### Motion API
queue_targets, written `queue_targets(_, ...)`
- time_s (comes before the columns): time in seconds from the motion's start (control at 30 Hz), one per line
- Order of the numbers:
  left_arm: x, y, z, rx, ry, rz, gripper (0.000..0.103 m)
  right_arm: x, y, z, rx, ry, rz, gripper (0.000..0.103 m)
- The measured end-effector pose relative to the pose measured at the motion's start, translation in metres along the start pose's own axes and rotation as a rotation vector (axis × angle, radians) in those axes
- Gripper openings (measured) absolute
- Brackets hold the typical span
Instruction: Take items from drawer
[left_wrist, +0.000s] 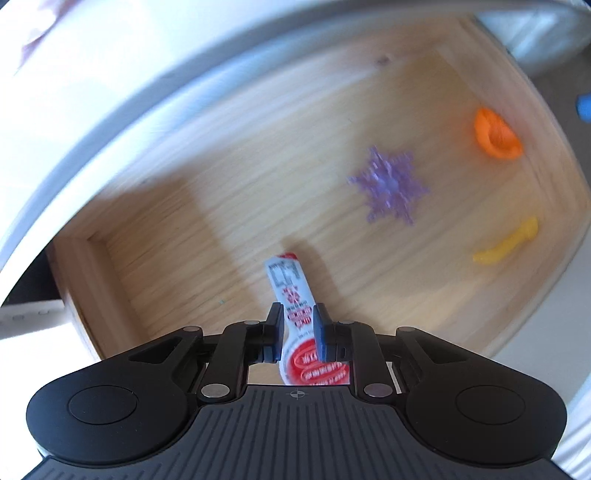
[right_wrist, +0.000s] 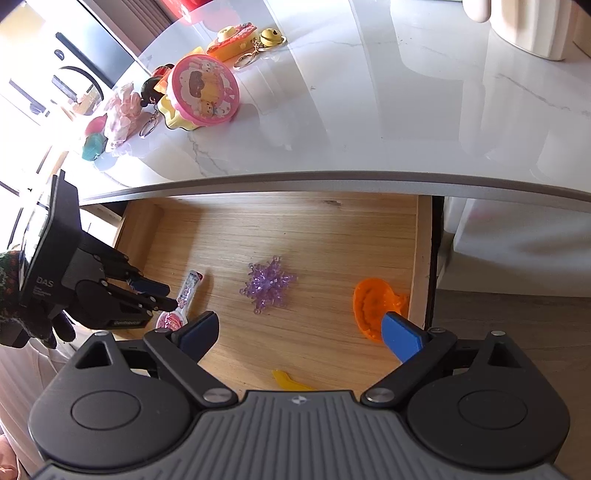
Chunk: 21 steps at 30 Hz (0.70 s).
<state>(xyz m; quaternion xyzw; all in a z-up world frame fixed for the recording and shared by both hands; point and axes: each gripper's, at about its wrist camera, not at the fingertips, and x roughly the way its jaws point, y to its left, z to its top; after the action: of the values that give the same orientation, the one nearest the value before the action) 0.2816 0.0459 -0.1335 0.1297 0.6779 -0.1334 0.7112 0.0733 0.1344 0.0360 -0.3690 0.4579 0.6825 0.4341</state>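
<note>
A small white tube with red print (left_wrist: 293, 306) sat pinched between the narrowed pads of the left tool (left_wrist: 297, 325), nose hanging down over the wooden drawer (right_wrist: 421, 258); its print was too blurred to read. The right tool (right_wrist: 301, 332) hung spread wide and empty over the drawer's front, with the purple snowflake (right_wrist: 269, 284) beyond it and the orange piece (right_wrist: 369, 304) just behind its right pad. The yellow piece (right_wrist: 286, 382) was partly cut off by that tool's body, the bench (right_wrist: 369, 110) overhanging the drawer's back.
</note>
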Motion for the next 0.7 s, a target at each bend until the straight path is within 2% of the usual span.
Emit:
queue_targets(0.17,0.012,0.012,0.005,-0.110,0.020,-0.025,0.020,-0.002,0.004,0.000,-0.014,-0.003,0.006,0.096)
queue_targets(0.27,0.028,0.018,0.007,-0.211,0.049,-0.082,0.020,-0.002,0.004,0.000,-0.009,-0.002,0.001,0.096)
queue_targets(0.33,0.032,0.019,0.008,-0.247,0.056,-0.094,0.020,-0.001,0.003,0.000,-0.005,-0.001,-0.002,0.096)
queue_targets(0.43,0.030,0.015,0.014,-0.240,0.045,-0.106,0.022,-0.001,0.004,0.000,-0.005,0.000,-0.003,0.096)
queue_targets(0.63,0.024,0.013,0.012,-0.156,0.067,-0.024,0.020,0.003,0.006,-0.002,-0.021,0.013,-0.025,0.097)
queue_targets(0.7,0.020,0.015,0.009,-0.160,0.060,-0.040,0.021,0.005,0.007,-0.003,-0.026,0.020,-0.030,0.097)
